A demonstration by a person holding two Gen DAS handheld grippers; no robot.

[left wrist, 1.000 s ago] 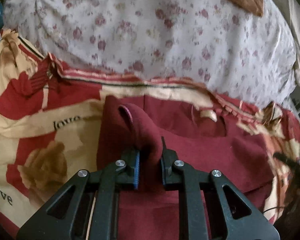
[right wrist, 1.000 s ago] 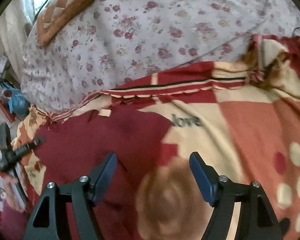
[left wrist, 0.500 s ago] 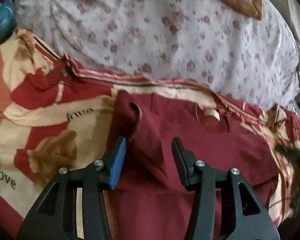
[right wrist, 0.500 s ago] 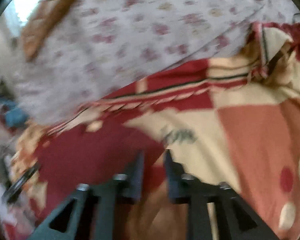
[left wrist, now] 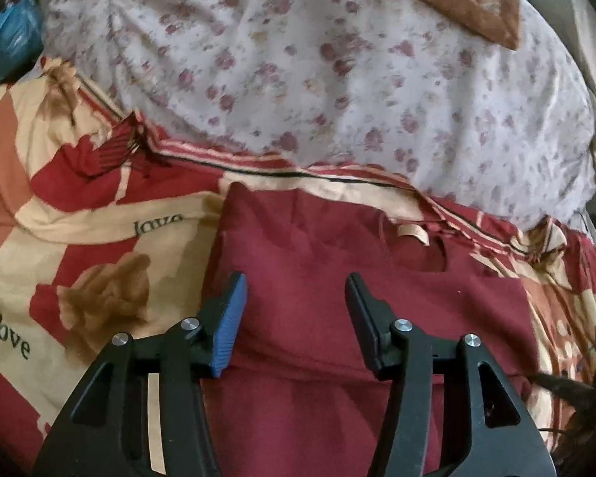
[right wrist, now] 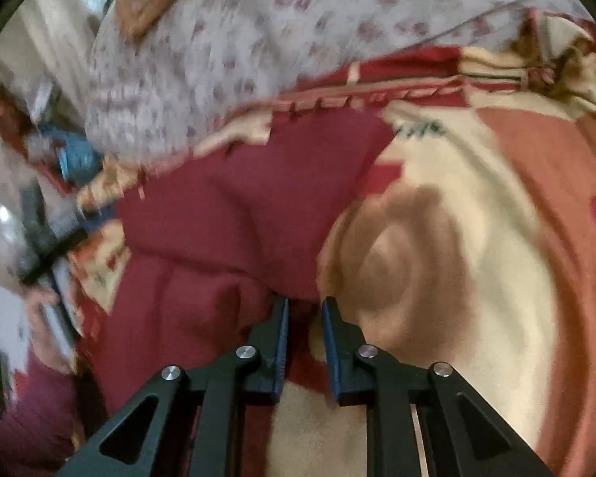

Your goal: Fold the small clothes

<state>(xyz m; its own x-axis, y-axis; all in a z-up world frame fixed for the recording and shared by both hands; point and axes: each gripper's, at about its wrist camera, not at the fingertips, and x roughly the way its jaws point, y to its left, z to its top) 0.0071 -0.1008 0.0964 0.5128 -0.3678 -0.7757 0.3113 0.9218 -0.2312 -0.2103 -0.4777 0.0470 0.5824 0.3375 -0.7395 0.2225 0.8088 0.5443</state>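
**Dark red top flat on the blanket, one claw spreading, one closing**

While my left claw (left wrist: 294, 302) hangs over it, the small dark red garment (left wrist: 337, 270) lies spread on the patterned blanket (left wrist: 79, 238), its neckline (left wrist: 437, 254) toward the far side with a pale label (left wrist: 413, 232) showing inside. The cloth is plain, soft-looking and lightly creased, with a folded ridge running across it near my fingers. Its far left corner sits square against a cream band of the blanket.

My left jaws are opening, and they stand well apart above the fabric; cloth lies beneath the gap, but neither pad presses on it. The blue ribbed pad (left wrist: 228, 326) on the left finger is clear of the garment.

My right claw (right wrist: 304, 306) is closing, its jaws nearly together, with only a narrow slot left. The tips sit at the garment's (right wrist: 226, 206) near right edge, where red cloth meets the blanket's (right wrist: 476, 198) tan swirl. Whether an edge is caught between the pads I cannot tell; the picture is smeared.

From the left wrist I get the neckline, the label and the word "love" (left wrist: 159, 224) printed on the blanket, all fairly sharp. The right wrist shows none of the neckline, but it does show the garment's right border, the blanket's pink patch, and at the far left a blurred hand (right wrist: 39, 302) beside a dark tool. Beyond the blanket both views take in a flowered quilt (left wrist: 337, 79).
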